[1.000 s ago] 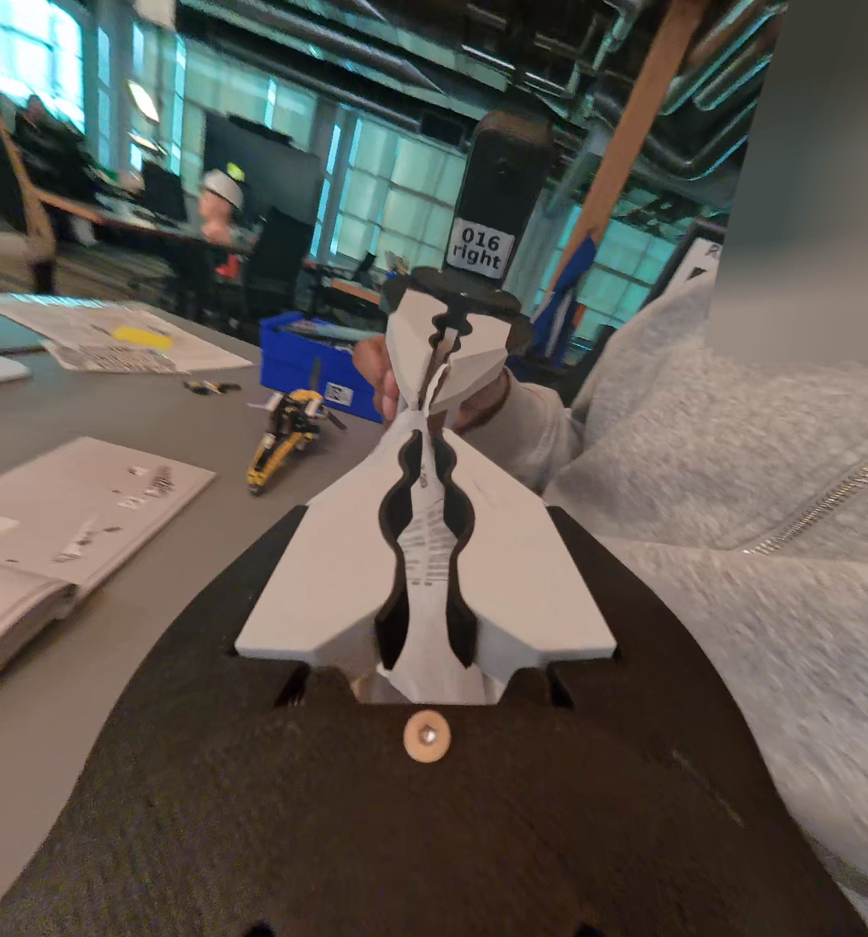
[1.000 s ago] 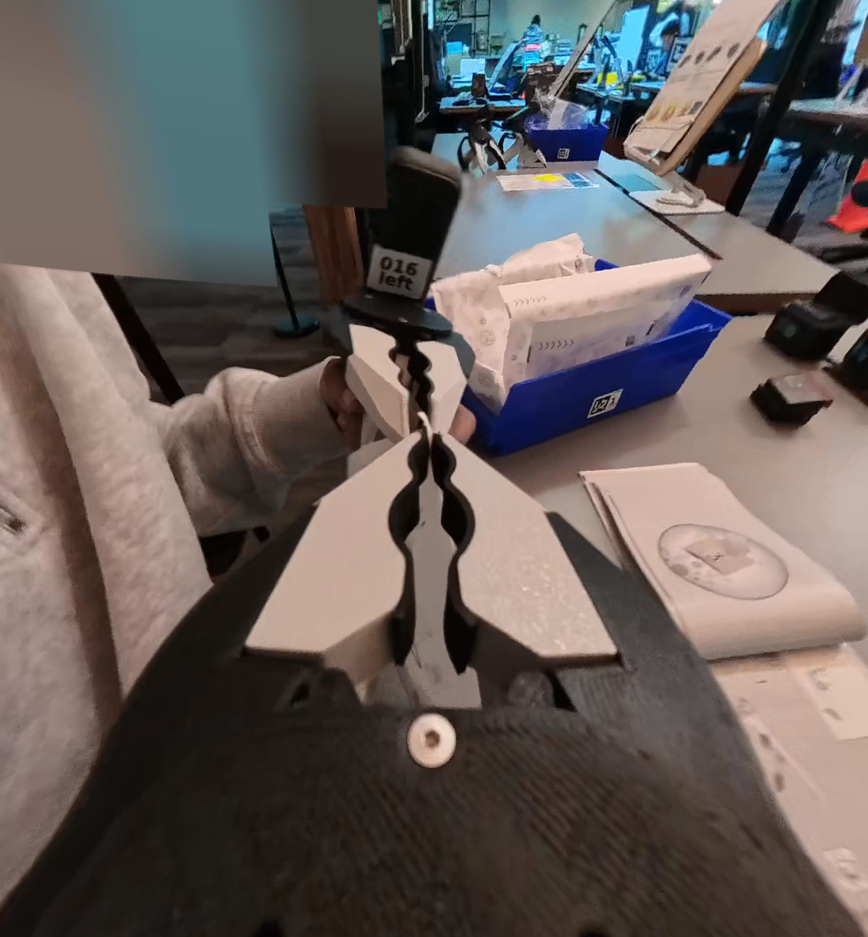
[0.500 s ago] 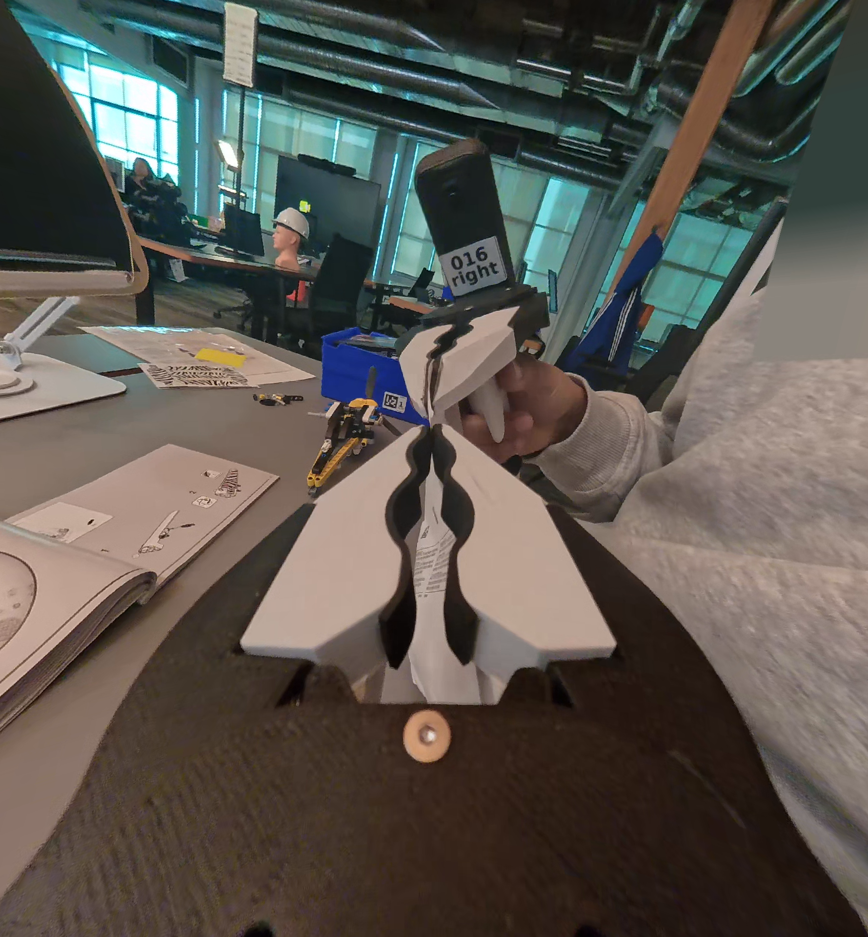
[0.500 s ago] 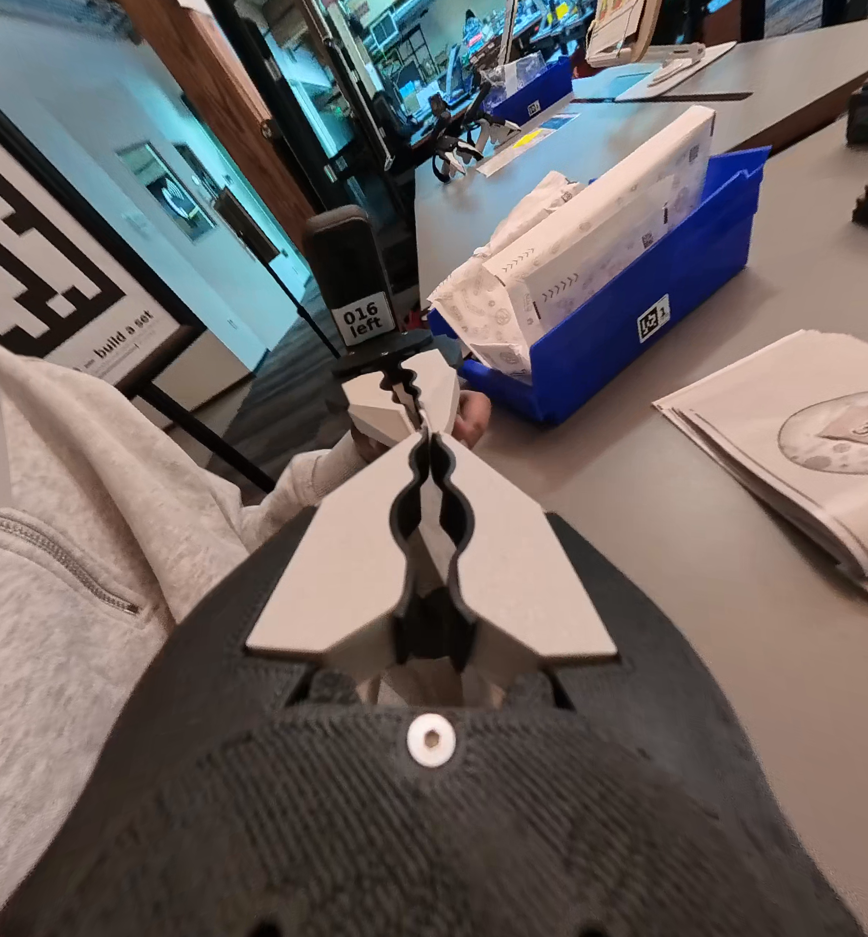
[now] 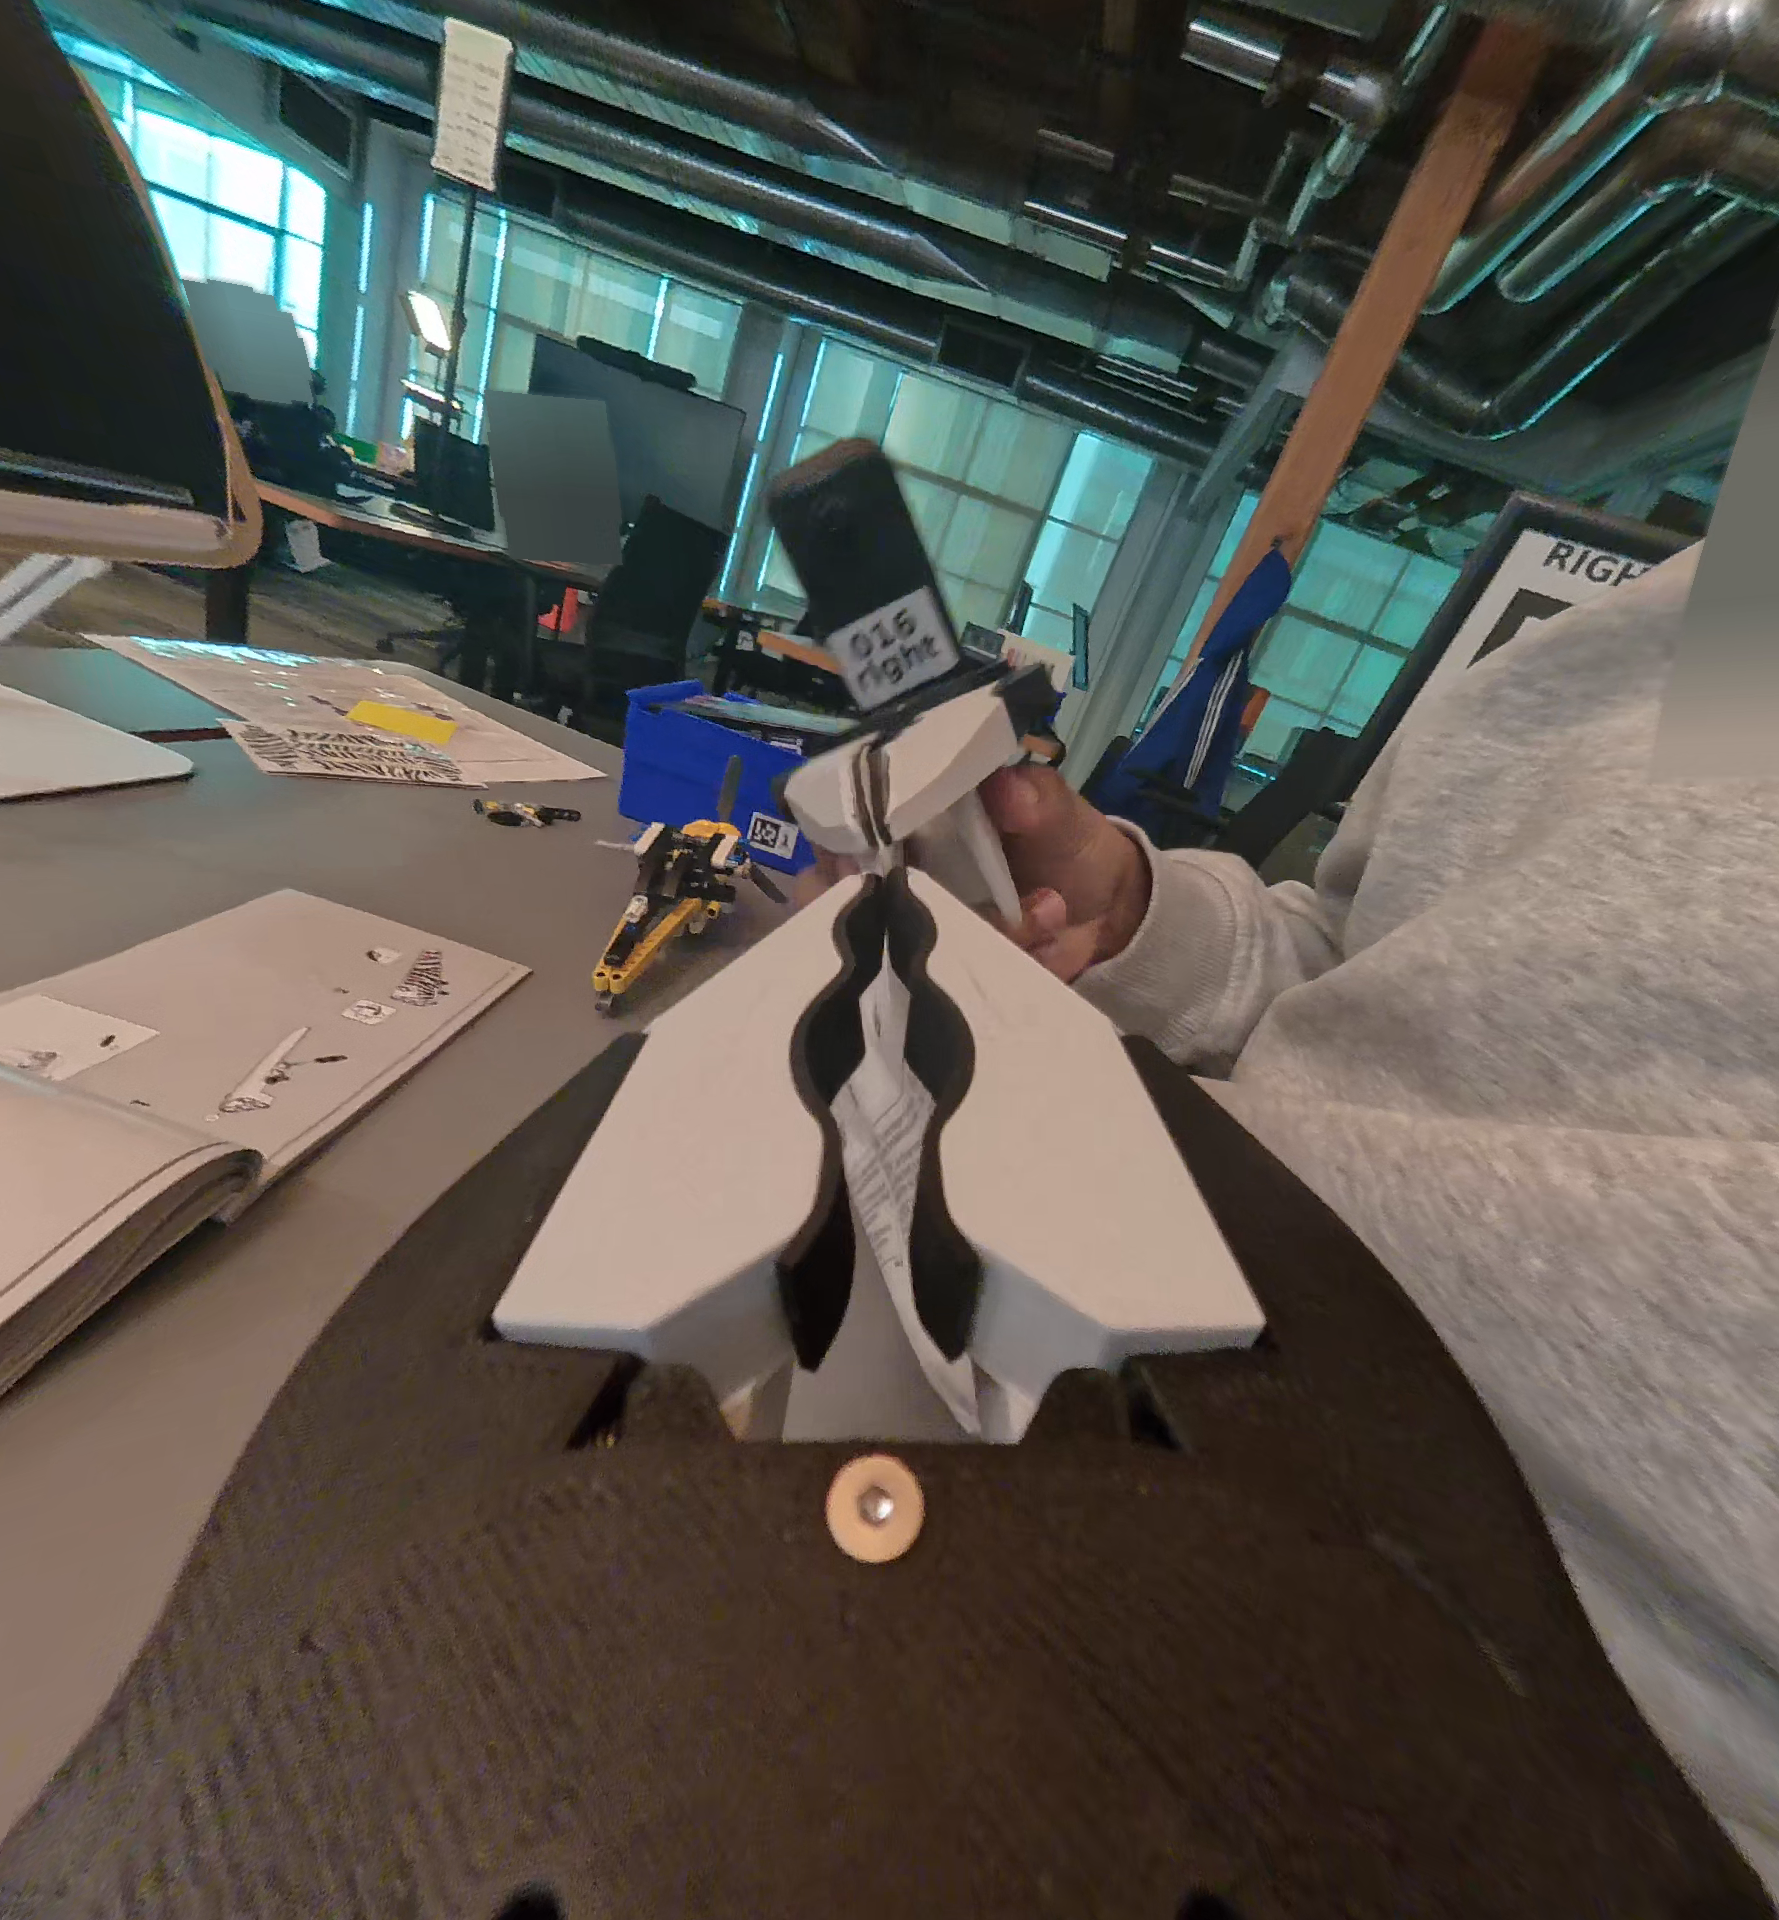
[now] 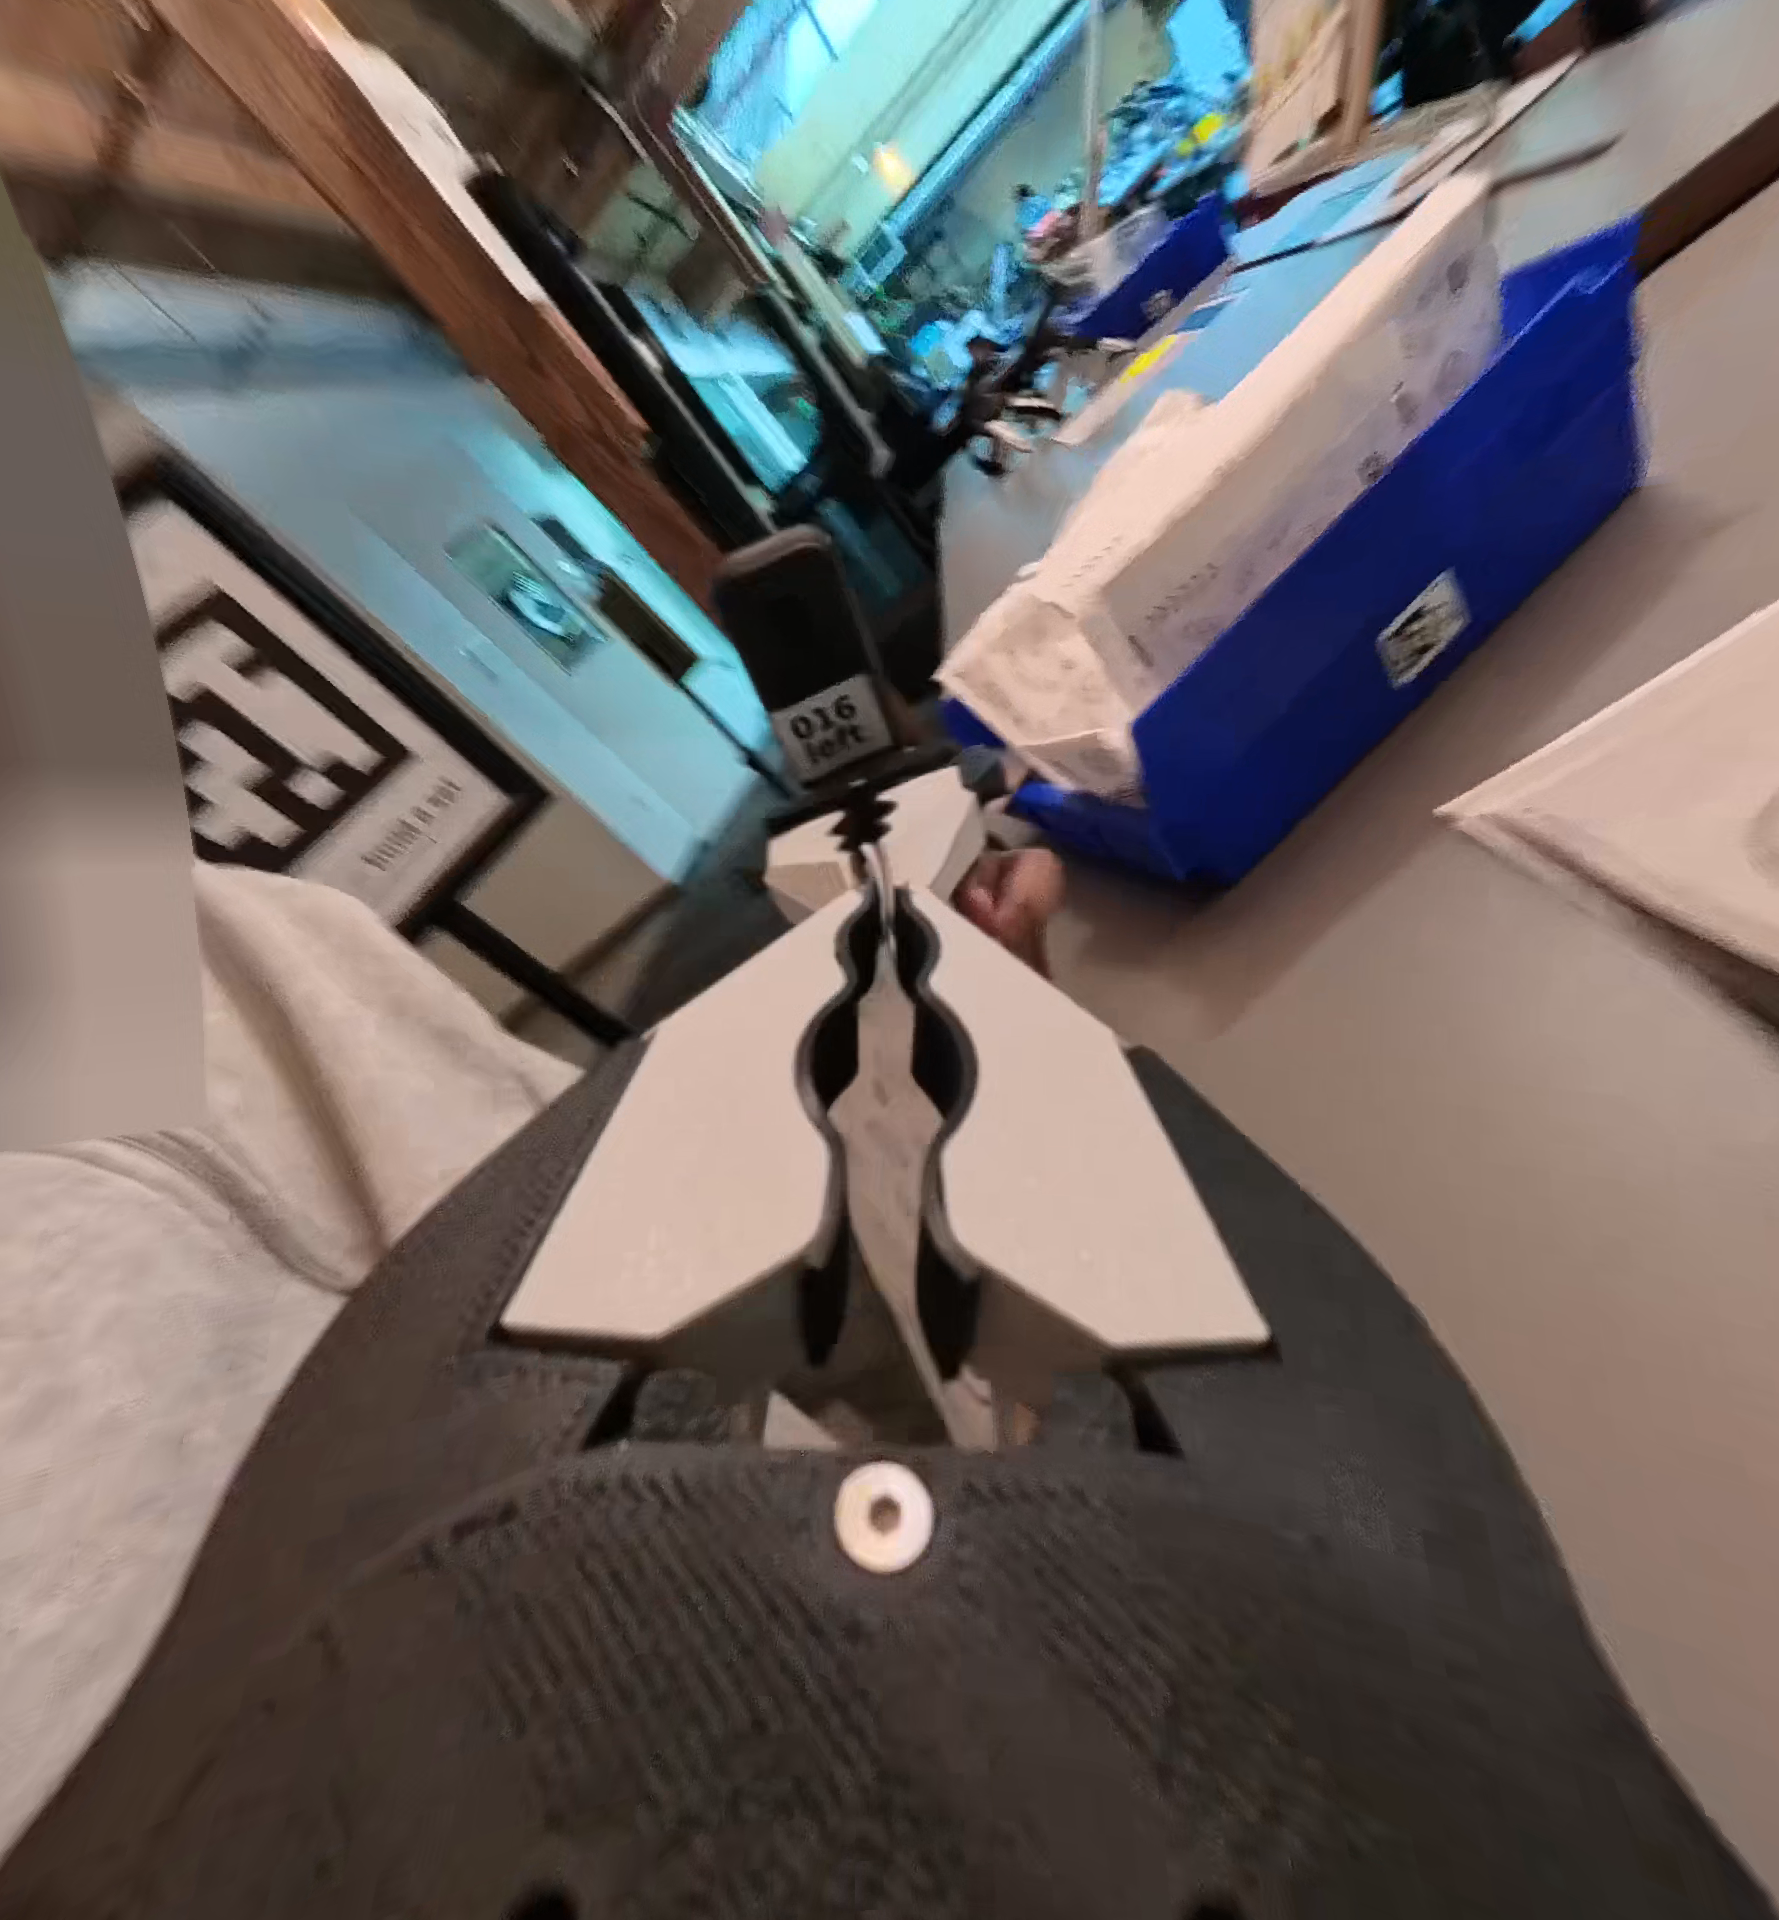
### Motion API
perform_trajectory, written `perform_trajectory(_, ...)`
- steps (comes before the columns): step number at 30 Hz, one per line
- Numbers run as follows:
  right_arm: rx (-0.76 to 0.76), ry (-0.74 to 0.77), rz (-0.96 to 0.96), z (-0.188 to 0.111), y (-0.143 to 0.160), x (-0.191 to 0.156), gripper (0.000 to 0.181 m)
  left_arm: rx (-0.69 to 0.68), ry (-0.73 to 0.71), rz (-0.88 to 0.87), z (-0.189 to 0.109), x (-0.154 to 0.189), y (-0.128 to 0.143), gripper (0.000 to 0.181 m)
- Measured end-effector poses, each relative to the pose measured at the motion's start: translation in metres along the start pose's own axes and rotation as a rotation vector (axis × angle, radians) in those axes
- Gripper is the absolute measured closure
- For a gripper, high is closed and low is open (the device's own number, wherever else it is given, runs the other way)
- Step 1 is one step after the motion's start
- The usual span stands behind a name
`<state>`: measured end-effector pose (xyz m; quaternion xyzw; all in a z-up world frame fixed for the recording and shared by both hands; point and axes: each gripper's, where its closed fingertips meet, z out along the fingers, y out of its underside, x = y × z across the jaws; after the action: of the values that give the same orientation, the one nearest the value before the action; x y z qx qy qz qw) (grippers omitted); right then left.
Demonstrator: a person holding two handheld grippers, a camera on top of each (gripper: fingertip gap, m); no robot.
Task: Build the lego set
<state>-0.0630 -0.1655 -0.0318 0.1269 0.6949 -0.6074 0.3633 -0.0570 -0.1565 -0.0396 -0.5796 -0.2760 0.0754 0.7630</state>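
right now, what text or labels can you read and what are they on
I don't copy writing; it stands on:
white tag, right gripper: legible
white tag, left gripper: legible
paper slip both grippers grip: too small
sticker on blue bin: blurred
framed sign: cut off

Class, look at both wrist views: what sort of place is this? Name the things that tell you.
Probably an open-plan office or lab workspace: exposed ceiling pipes, rows of desks with monitors, and a grey table holding a blue bin.

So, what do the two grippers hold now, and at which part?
Both are shut on one printed paper bag: the left gripper and the right gripper pinch it from opposite ends, tips almost meeting.
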Motion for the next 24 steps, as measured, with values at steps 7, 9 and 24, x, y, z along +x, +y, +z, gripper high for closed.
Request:
perform_trajectory(7,-0.114,0.171,-0.354,0.000,-0.003,-0.002,0.163,-0.028,0.007,-0.019,0.004,-0.001,0.006,0.181)
perform_trajectory(9,-0.126,0.175,-0.356,0.003,0.000,-0.001,0.172,-0.034,0.011,-0.015,0.005,0.000,0.007,0.181)
perform_trajectory(24,-0.073,0.119,-0.149,-0.003,-0.001,0.008,0.181,-0.007,-0.054,0.014,0.009,-0.007,0.005,0.181)
